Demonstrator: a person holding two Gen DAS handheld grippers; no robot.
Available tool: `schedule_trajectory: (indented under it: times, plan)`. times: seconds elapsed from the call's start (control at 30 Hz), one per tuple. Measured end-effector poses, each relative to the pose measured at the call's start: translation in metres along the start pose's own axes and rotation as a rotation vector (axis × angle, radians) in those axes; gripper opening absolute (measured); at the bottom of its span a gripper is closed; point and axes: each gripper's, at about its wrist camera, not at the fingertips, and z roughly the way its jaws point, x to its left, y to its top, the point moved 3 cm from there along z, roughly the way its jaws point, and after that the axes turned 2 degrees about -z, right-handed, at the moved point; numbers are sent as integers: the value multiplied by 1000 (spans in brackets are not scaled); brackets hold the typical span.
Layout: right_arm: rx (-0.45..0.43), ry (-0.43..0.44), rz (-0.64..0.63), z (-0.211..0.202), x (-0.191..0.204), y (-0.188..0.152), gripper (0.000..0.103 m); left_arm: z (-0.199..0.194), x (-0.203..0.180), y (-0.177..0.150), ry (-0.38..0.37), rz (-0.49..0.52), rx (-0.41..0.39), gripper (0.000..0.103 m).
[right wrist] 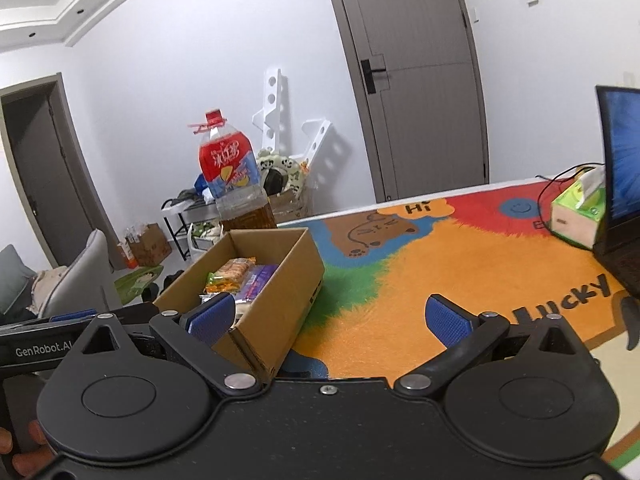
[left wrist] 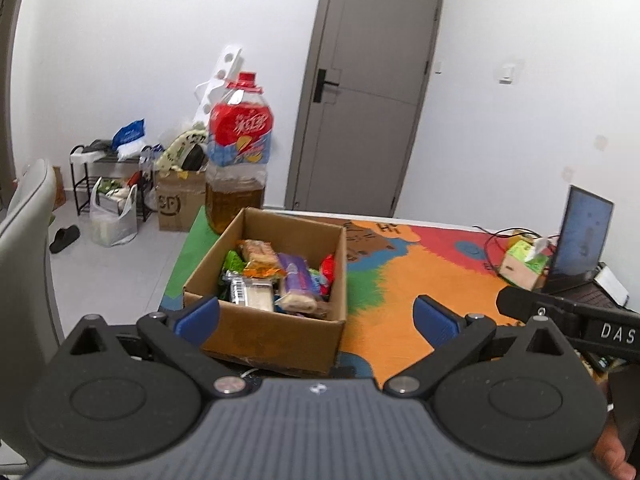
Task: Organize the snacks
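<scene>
Cardboard box (left wrist: 280, 320) of snacks (left wrist: 276, 276) on the colourful mat (left wrist: 400, 280), both hand-held grippers (left wrist: 316, 316) (right wrist: 330, 318) spread and empty.

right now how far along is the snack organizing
Looks nearly done: the snack packets lie inside the cardboard box, and none shows loose on the colourful mat. Nothing is in hand: the left claw and right claw are open and empty. Little visibly remains.

Laptop (right wrist: 618, 184) cut by right edge; bottle (left wrist: 239, 152) base behind box (left wrist: 272, 332)
</scene>
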Motion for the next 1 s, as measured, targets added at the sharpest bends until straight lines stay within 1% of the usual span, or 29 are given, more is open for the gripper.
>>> schedule_trajectory:
  times: [0.17, 0.37, 0.5, 0.73, 1.0]
  plan:
    - [-40, 4, -16, -30, 0, 5, 103, -22, -10, -1, -10, 27, -28, 102]
    - [-67, 4, -46, -53, 0, 0, 103, -39, -19, -4, -23, 60, -47, 102]
    - [-69, -7, -53, -59, -2, -1, 103, -44, -23, -7, -26, 79, -53, 102]
    - [-102, -29, -52, -74, -5, -3, 103, -57, -24, -12, -21, 92, -73, 102]
    - [-123, -31, -80, -88, -2, -10, 103, -63, -24, -19, -35, 98, -81, 102]
